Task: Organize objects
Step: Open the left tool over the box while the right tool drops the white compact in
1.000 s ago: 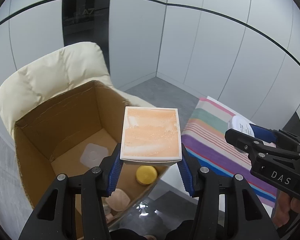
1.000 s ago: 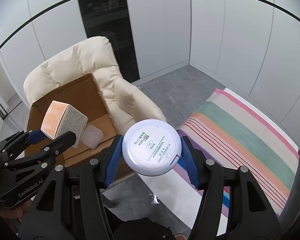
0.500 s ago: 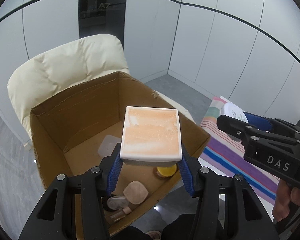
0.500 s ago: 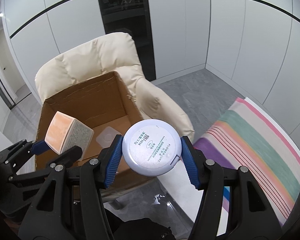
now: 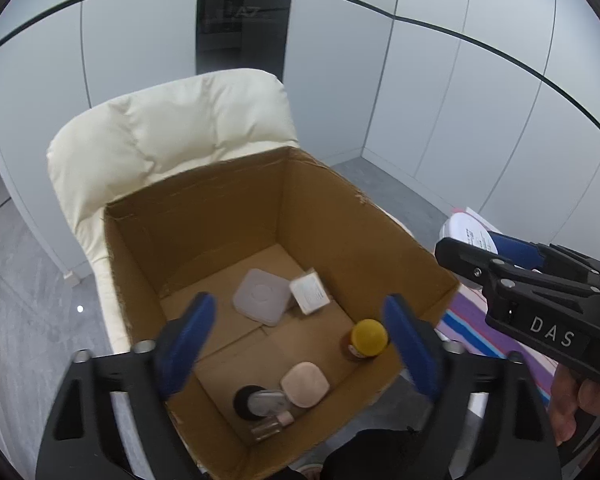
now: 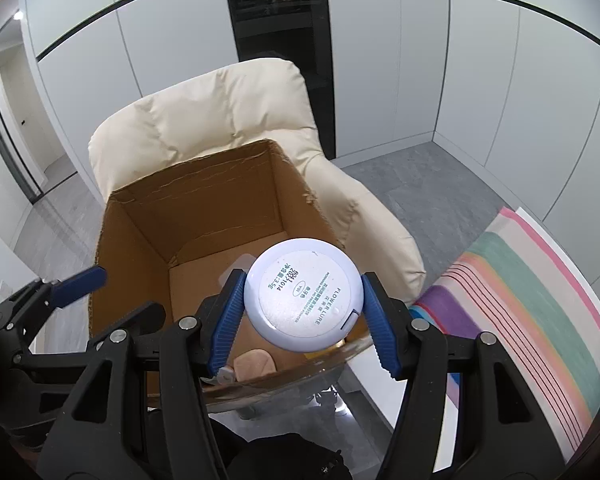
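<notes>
Since the earlier frame the left gripper has just been opening its jaws and the orange-topped carton is no longer between them; a small white box is now lying on the floor of the cardboard box, probably that same carton, tipped against a flat white square case.

Left wrist view: the left claw is hanging released and empty over the box, which is sitting on a cream armchair. Also lying inside: a yellow-capped jar, a pink compact, a dark round item and a small bottle near the front wall. The right gripper is showing at the right edge, carrying its load.

Right wrist view: the right gripper is clenching a round white compact, pads pressing both sides, hovering above the box's right-front corner beside a striped cloth.

Step in hand: dropping items into the box, one done. Next move likely calls for shifting the right claw inward over bare box floor, then letting the compact go.
</notes>
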A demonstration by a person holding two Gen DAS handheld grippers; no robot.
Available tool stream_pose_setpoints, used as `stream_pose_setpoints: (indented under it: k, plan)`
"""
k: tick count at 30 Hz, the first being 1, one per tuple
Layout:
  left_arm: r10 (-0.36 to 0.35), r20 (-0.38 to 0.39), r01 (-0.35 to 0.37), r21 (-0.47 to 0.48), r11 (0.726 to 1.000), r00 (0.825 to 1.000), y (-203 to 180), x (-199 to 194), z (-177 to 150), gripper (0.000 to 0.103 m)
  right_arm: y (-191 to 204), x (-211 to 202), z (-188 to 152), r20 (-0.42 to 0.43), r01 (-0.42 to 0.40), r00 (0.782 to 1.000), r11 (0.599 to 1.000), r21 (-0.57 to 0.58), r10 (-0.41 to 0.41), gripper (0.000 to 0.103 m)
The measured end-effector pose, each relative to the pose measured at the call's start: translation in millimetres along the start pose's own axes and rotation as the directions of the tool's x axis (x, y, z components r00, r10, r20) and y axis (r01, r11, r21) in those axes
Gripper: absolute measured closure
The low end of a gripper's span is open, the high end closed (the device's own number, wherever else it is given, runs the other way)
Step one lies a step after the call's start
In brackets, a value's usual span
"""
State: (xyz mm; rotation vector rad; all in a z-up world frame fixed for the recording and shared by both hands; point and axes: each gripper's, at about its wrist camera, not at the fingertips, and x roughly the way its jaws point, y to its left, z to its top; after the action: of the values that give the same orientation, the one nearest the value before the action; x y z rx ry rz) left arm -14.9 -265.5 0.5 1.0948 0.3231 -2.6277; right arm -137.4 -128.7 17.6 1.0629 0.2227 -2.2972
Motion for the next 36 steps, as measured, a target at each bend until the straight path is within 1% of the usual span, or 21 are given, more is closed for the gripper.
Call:
stream_pose_setpoints:
  k: [1, 4, 5, 7, 11, 14, 21, 25, 26, 27, 28, 29, 32, 36]
  plan:
    - [0.013, 0.011, -0.013, -0.002, 1.000, 1.000, 3.1, -2.2, 0.4, 0.005, 2.7, 1.1, 0.3, -0.002, -0.003, 1.000, 1.000, -0.005, 0.003, 0.043]
    - [0.041, 0.027, -0.040, -0.014, 0.999, 0.999, 13.2, -6.1, 1.7, 0.000, 9.6, 3.3, 1.5, -0.006, -0.015, 1.000, 1.000, -0.009, 0.015, 0.043]
    - [0.045, 0.033, -0.045, -0.025, 0.999, 0.998, 17.7, -7.3, 2.2, 0.000, 12.1, 4.3, 1.7, -0.007, -0.016, 1.000, 1.000, -0.015, 0.015, 0.043]
    - [0.090, 0.048, -0.088, -0.041, 0.995, 0.995, 27.4, -9.5, 3.4, 0.000, 16.4, 5.8, 2.3, -0.008, -0.022, 1.000, 1.000, -0.018, 0.022, 0.043]
    - [0.135, 0.048, -0.131, -0.082, 0.988, 0.990, 47.5, -11.3, 5.4, 0.000, 25.6, 9.8, 2.5, -0.020, -0.033, 0.999, 0.999, -0.035, 0.032, 0.043]
    - [0.151, 0.043, -0.146, -0.110, 0.983, 0.988, 59.4, -12.6, 6.4, 0.000, 34.0, 13.6, 1.8, -0.035, -0.044, 0.998, 0.998, -0.052, 0.043, 0.043]
    - [0.185, 0.035, -0.179, -0.144, 0.973, 0.982, 78.6, -13.9, 4.7, 0.000, 52.0, 19.2, -1.4, -0.061, -0.078, 0.995, 0.993, -0.084, 0.073, 0.043]
    - [0.199, 0.029, -0.191, -0.169, 0.967, 0.980, 88.5, -14.1, 5.5, 0.000, 55.2, 18.1, -0.3, -0.053, -0.113, 0.993, 0.991, -0.075, 0.109, 0.043]
    - [0.201, 0.028, -0.193, -0.172, 0.966, 0.979, 89.8, -14.0, 5.7, 0.000, 55.5, 16.4, 0.2, -0.044, -0.114, 0.993, 0.990, -0.077, 0.111, 0.042]
    - [0.202, 0.028, -0.194, -0.173, 0.966, 0.979, 90.2, -13.9, 6.0, 0.000, 54.9, 14.4, 0.6, -0.032, -0.109, 0.994, 0.991, -0.078, 0.107, 0.035]
    - [0.201, 0.028, -0.194, -0.171, 0.966, 0.979, 89.6, -13.6, 6.2, 0.000, 53.8, 13.1, 1.1, -0.022, -0.104, 0.994, 0.992, -0.073, 0.103, 0.025]
    - [0.202, 0.028, -0.195, -0.169, 0.966, 0.979, 88.8, -13.3, 6.0, 0.000, 52.2, 12.5, 2.0, -0.016, -0.102, 0.995, 0.993, -0.064, 0.101, 0.023]
    - [0.206, 0.036, -0.198, -0.157, 0.968, 0.978, 84.5, -13.5, 5.8, 0.000, 46.4, 13.1, 3.2, -0.016, -0.094, 0.996, 0.995, -0.042, 0.093, 0.022]
    - [0.191, 0.039, -0.183, -0.147, 0.972, 0.981, 77.2, -12.2, 7.2, 0.000, 37.5, 13.3, 1.8, -0.026, -0.072, 0.997, 0.997, -0.030, 0.072, 0.022]
